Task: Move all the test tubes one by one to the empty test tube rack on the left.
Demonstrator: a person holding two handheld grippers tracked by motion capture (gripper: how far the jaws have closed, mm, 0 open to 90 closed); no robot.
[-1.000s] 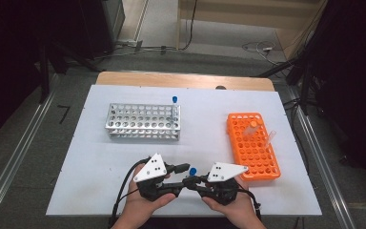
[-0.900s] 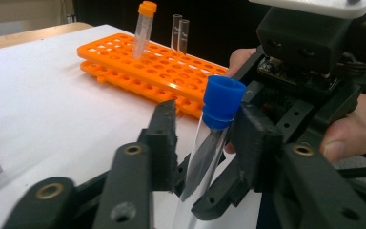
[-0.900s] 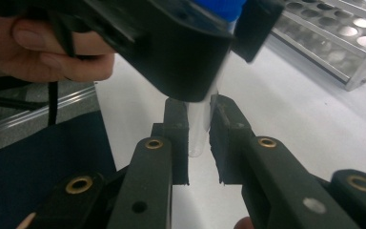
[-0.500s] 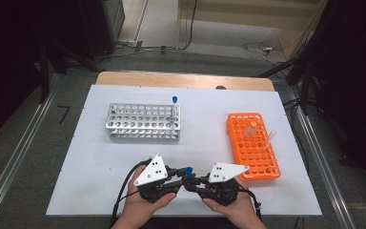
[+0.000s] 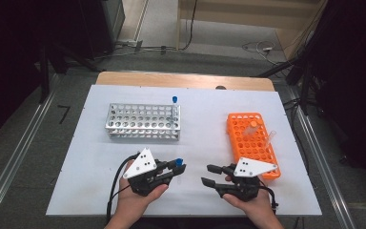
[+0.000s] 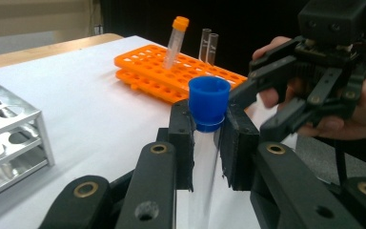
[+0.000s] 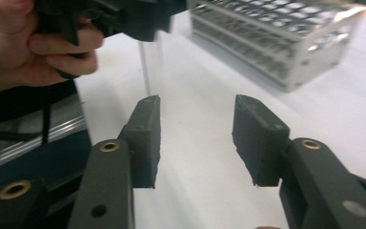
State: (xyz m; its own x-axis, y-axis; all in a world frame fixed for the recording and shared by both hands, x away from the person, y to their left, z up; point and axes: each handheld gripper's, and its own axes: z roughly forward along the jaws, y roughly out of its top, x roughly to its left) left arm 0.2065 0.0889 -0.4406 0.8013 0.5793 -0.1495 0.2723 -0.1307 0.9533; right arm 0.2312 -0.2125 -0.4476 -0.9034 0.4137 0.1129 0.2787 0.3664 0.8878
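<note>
Left gripper [image 6: 205, 138] clamping clear plastic blue-capped tube [image 6: 208, 102]; right gripper [image 7: 195, 138] jaws just opening, backing off empty (handover done).

A lab set up for recording: ahead of the left claw [image 5: 180, 168] stands a metal tube rack [image 5: 144, 121], and beside the right claw [image 5: 209, 174] an orange tube rack [image 5: 251, 143], both on a white desk [image 5: 200, 109] framed by aluminium rails [image 5: 16, 157] and floor cables [image 5: 255, 47].
</note>
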